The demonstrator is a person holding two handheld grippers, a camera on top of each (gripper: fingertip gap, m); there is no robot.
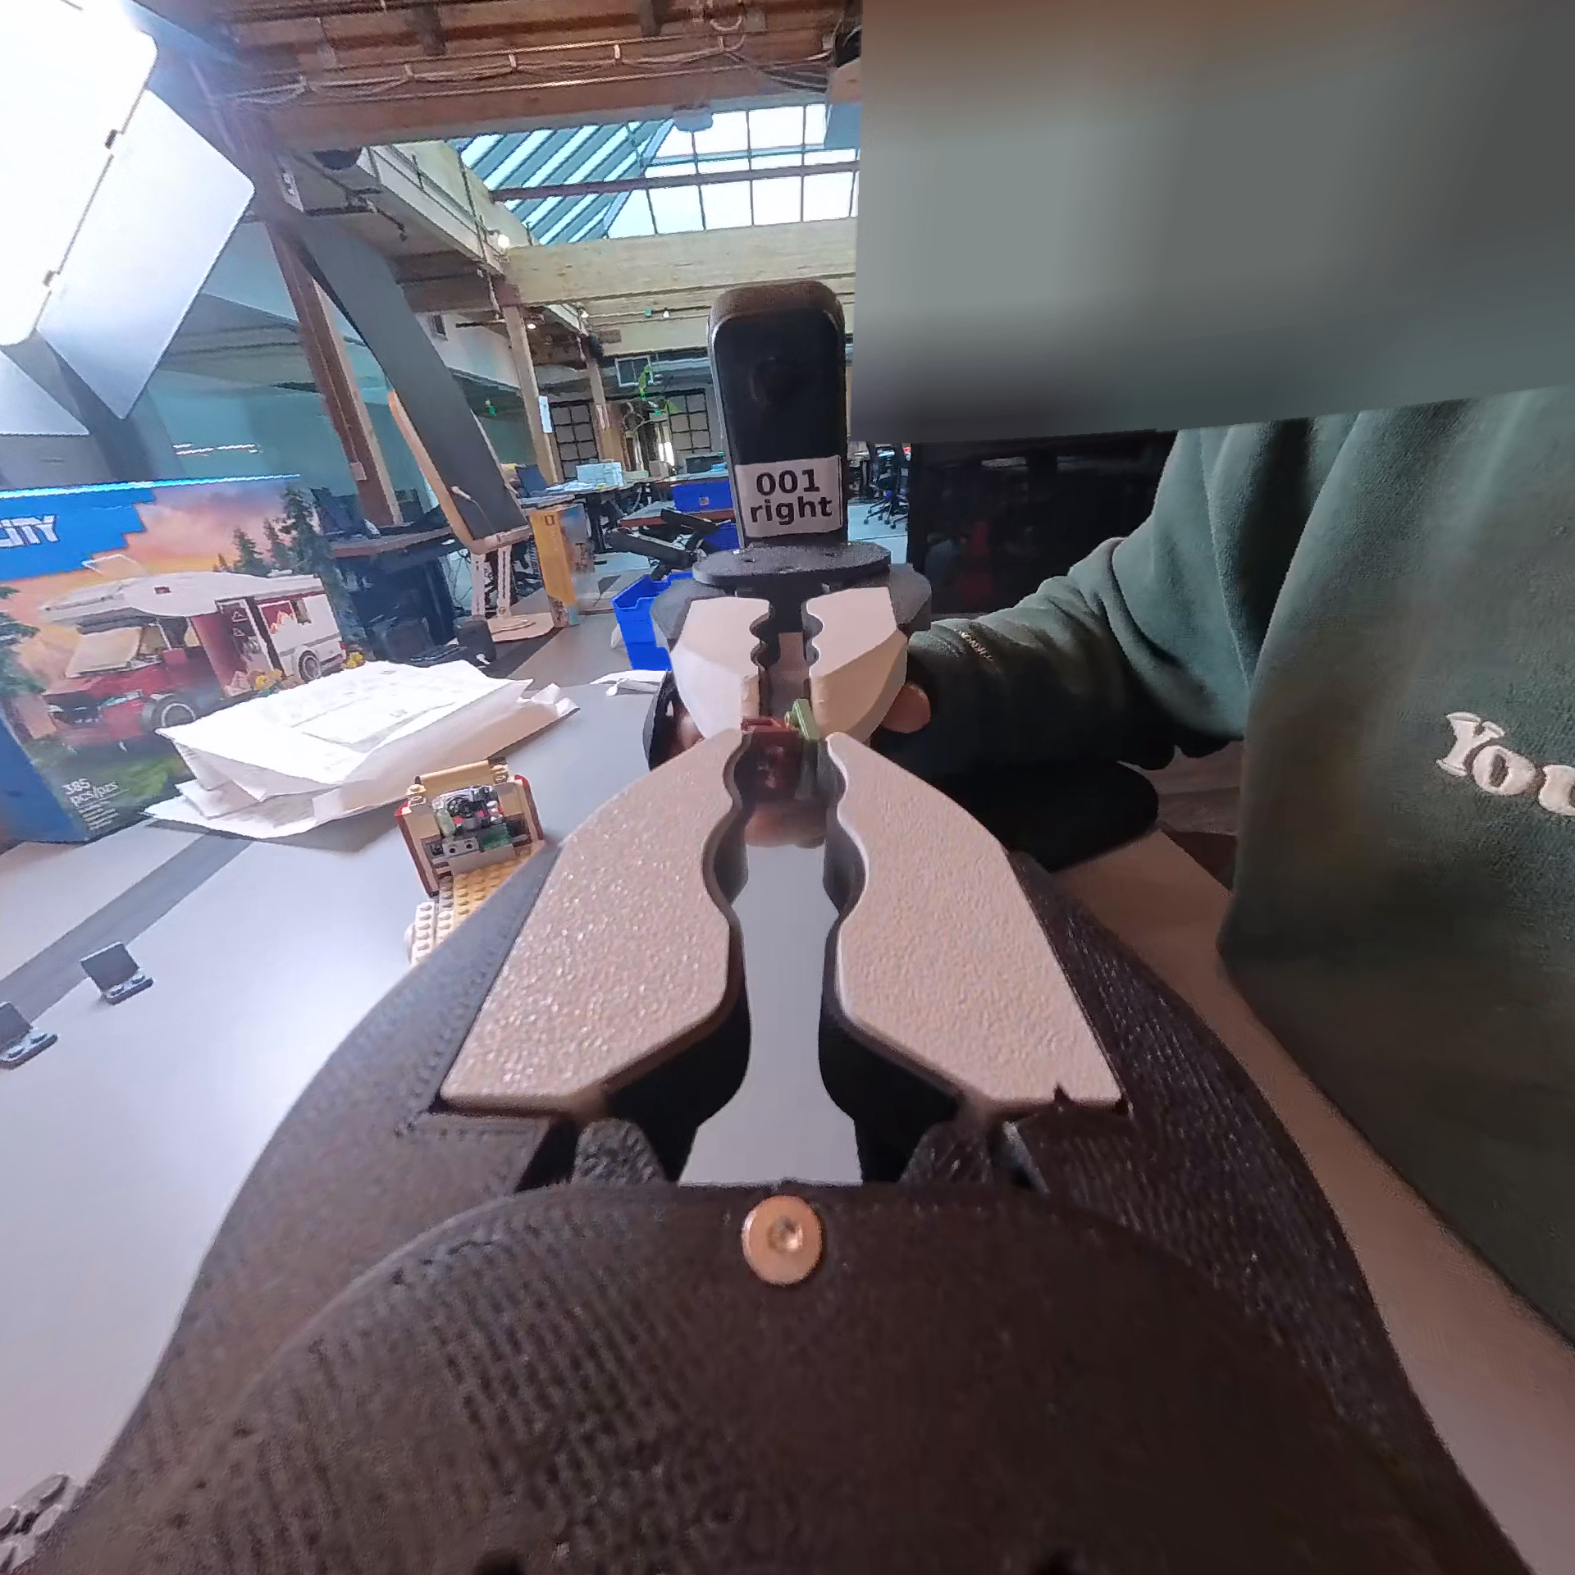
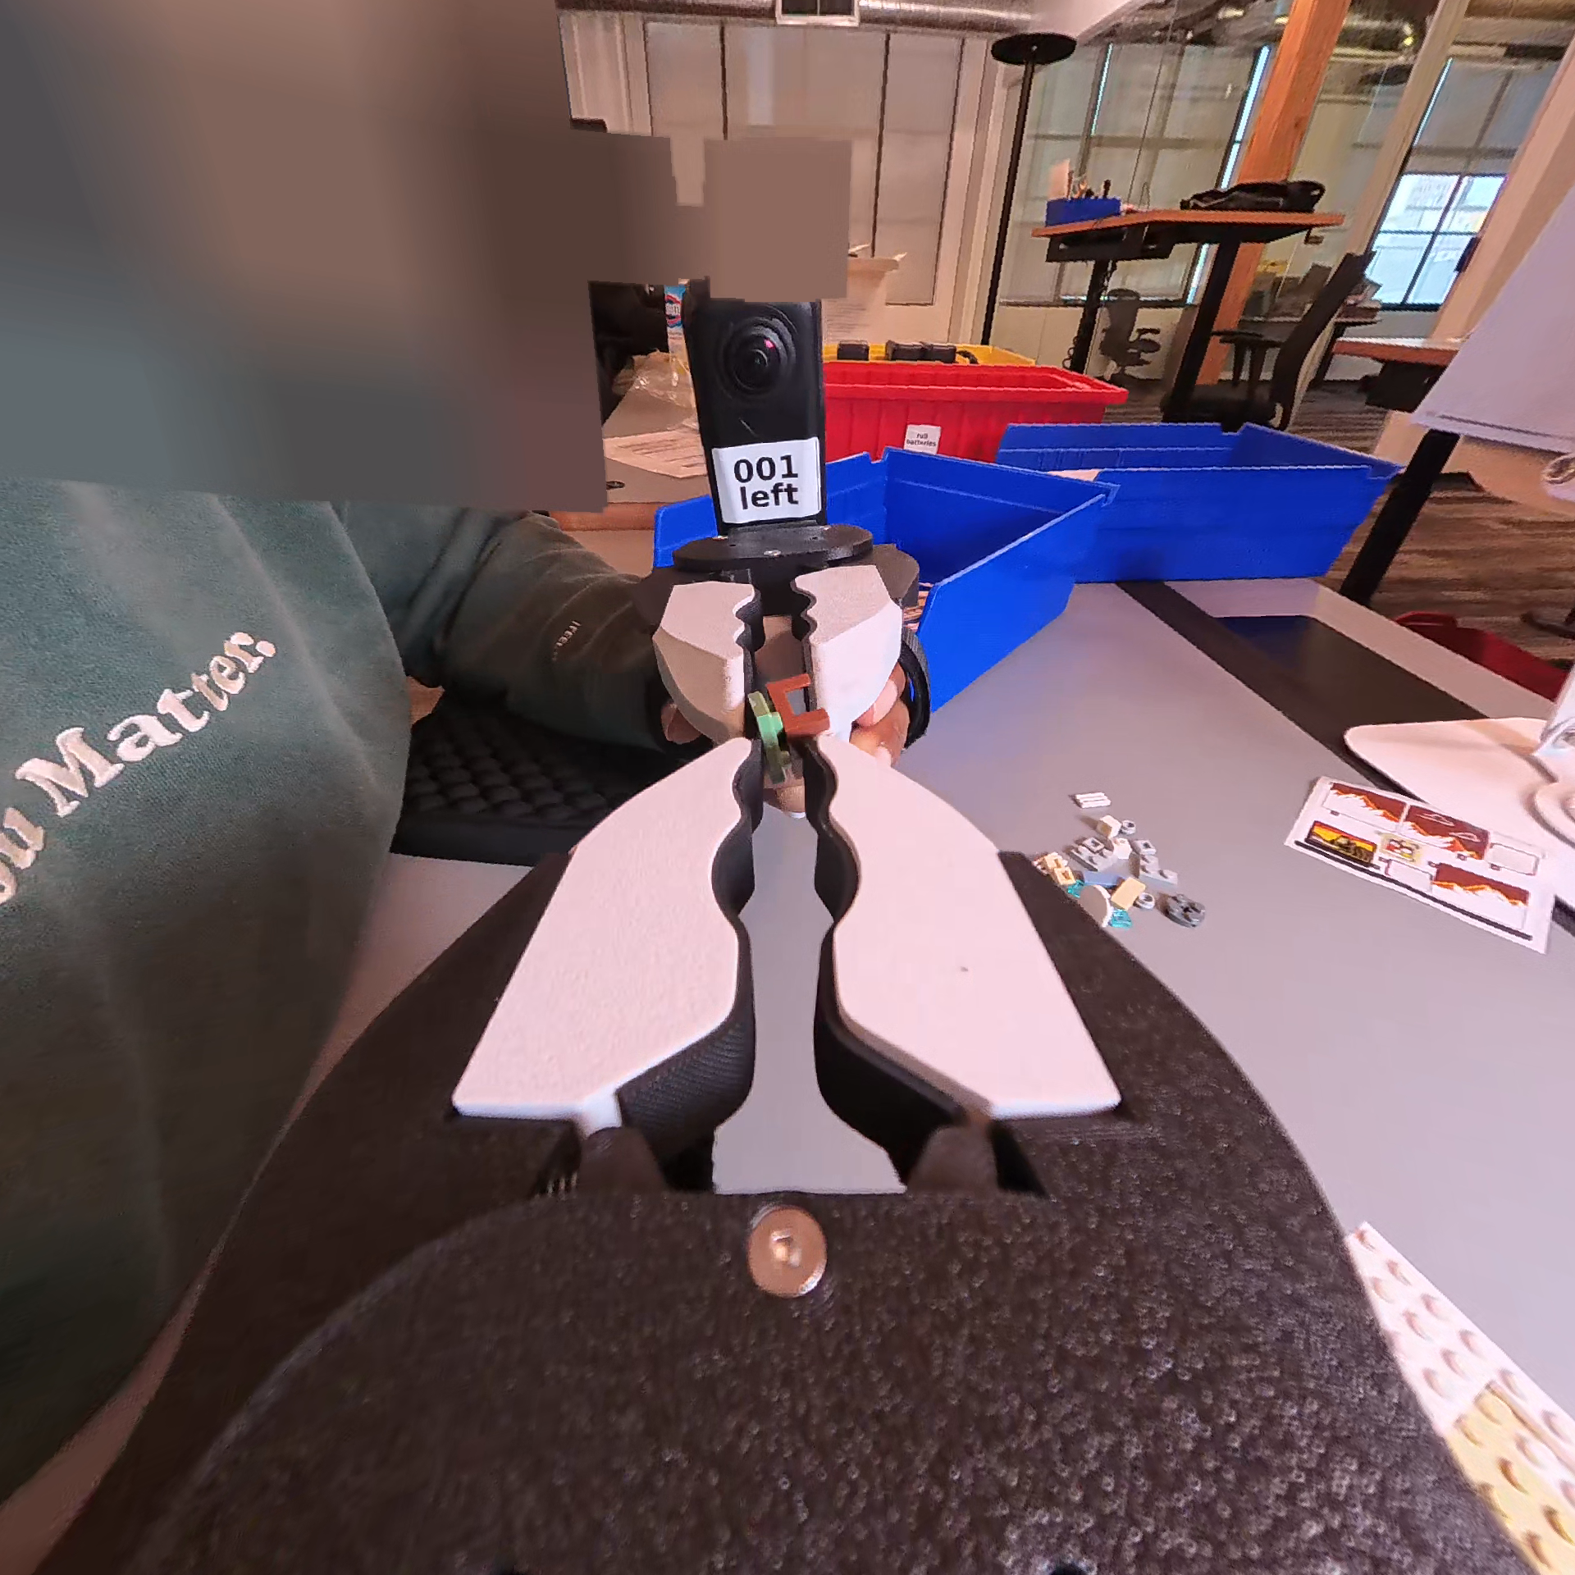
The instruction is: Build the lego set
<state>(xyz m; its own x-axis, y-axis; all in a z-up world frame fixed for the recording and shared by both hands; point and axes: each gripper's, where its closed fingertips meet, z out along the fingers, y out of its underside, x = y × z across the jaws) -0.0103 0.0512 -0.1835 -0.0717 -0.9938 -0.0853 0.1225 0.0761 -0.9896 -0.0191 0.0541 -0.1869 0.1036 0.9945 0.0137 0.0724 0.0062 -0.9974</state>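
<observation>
My two grippers meet tip to tip above the grey table [image 1: 256,980]. My left gripper [image 1: 780,754] is shut on a small reddish-brown lego piece [image 1: 770,767], which shows as a bracket shape in the right wrist view [image 2: 801,712]. My right gripper [image 2: 780,754] is shut on a small green lego piece [image 2: 770,735], also seen in the left wrist view [image 1: 801,718]. The two pieces touch each other. The right gripper [image 1: 788,703] faces the left camera, and the left gripper [image 2: 777,695] faces the right camera. A partly built tan and dark-red model [image 1: 469,827] stands on the table to the left.
A lego box [image 1: 153,648] and white paper sheets [image 1: 358,733] lie at the far left. Loose small pieces [image 2: 1116,869] and a sticker sheet [image 2: 1432,852] lie to the right. Blue bins [image 2: 1006,545] stand behind. A person in a green sweatshirt [image 1: 1406,767] holds both grippers. My left and right fingertips are right by each other.
</observation>
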